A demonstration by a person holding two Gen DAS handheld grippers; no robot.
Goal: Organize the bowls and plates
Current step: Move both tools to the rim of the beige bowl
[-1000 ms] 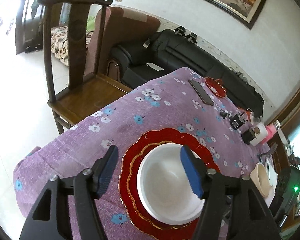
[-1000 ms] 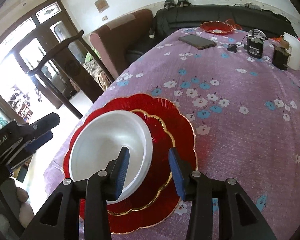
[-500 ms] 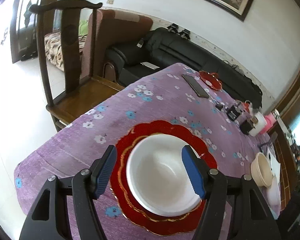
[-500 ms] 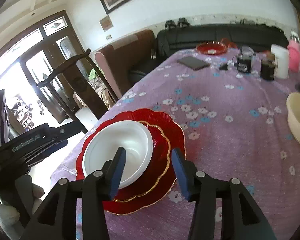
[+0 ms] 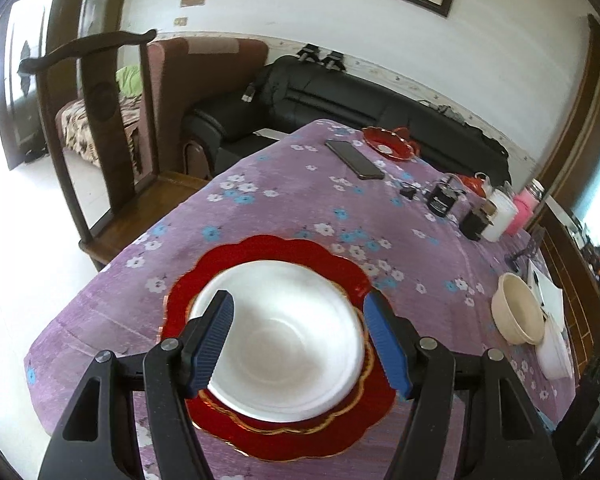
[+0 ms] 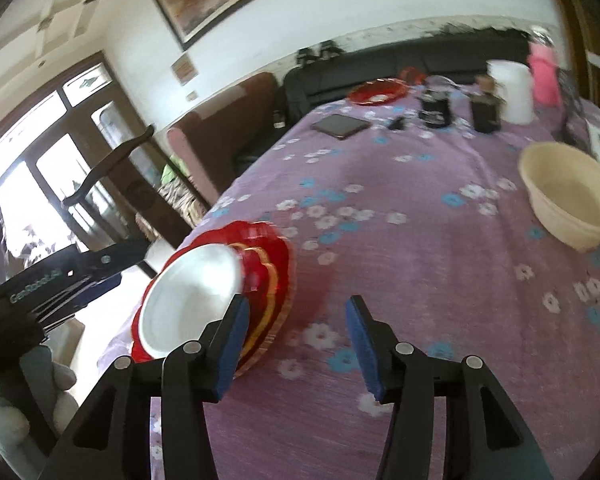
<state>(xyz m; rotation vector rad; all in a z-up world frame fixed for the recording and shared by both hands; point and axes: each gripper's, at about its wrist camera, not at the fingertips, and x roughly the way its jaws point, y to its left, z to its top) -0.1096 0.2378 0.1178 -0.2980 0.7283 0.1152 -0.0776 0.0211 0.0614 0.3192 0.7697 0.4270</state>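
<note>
left gripper [image 5: 300, 344]: jaws spread, empty, above the white bowl [image 5: 278, 340]
right gripper [image 6: 294, 346]: jaws spread, just widened, nothing between, just right of the white bowl
white bowl: empty, sits in red plate [image 5: 260, 252]
cream bowl [image 6: 568, 196]: empty, well right of the white bowl
small red dish [image 5: 388, 144]: far end, beyond the white bowl
</note>
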